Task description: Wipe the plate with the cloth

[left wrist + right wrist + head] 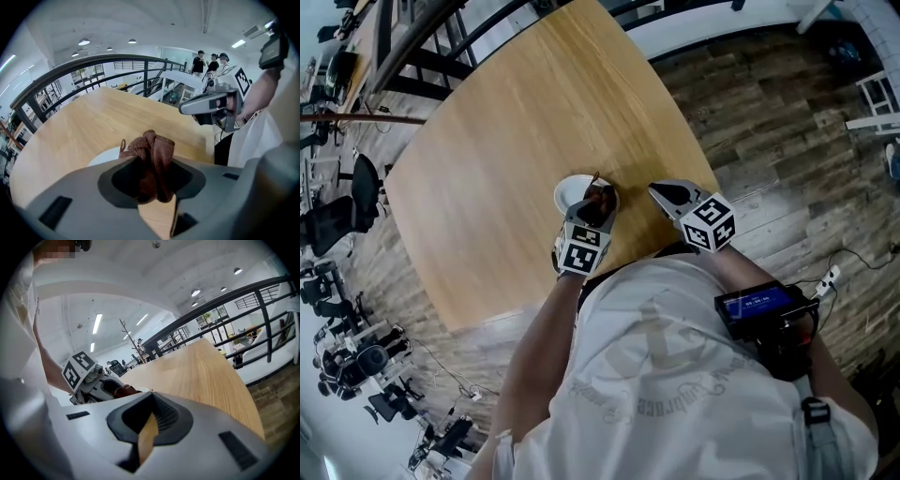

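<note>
A small white plate (570, 192) sits on the round wooden table (516, 141) near its front edge. My left gripper (598, 210) hovers at the plate's right side, shut on a bunched brown cloth (599, 200). In the left gripper view the cloth (151, 159) bulges up between the jaws, with the plate (104, 156) just behind it on the left. My right gripper (662, 193) is held right of the plate, apart from it, jaws shut with nothing in them. The right gripper view shows the left gripper (91, 383) with the cloth (123, 391).
A black metal railing (93, 70) runs past the table's far side. Wood-plank floor (787, 141) lies to the right, and office chairs and equipment (347, 206) stand at the left. Several people (211, 61) stand far behind.
</note>
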A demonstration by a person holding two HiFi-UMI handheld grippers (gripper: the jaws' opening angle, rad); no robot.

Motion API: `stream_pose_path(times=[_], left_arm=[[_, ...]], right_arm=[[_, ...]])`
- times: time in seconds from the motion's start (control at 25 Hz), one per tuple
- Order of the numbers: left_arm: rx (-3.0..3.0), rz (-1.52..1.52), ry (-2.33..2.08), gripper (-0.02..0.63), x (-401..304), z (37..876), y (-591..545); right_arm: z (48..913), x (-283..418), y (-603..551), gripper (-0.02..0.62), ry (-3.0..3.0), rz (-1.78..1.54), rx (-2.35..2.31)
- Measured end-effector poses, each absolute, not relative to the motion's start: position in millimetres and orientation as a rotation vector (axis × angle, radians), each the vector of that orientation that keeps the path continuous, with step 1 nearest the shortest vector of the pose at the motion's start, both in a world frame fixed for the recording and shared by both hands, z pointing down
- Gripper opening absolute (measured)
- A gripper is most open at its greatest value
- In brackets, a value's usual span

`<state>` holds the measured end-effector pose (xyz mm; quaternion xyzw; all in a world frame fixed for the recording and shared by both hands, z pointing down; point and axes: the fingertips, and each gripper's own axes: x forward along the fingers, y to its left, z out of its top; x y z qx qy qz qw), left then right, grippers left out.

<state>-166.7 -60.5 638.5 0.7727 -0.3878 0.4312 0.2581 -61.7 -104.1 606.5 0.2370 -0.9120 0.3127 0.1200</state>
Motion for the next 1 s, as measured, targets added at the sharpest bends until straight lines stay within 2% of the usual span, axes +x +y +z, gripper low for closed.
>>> stream_pose_path(times=[0.36, 1.0], left_arm=[[2.019, 1.211, -1.122, 0.167, -203, 639, -41], [2.142, 1.265, -1.091, 0.167, -193, 643, -110]], right_arm=[[605, -81, -104, 0.012, -2.676, 0.912, 0.641], [612, -69, -109, 0.012, -2.632, 0.946, 0.743]])
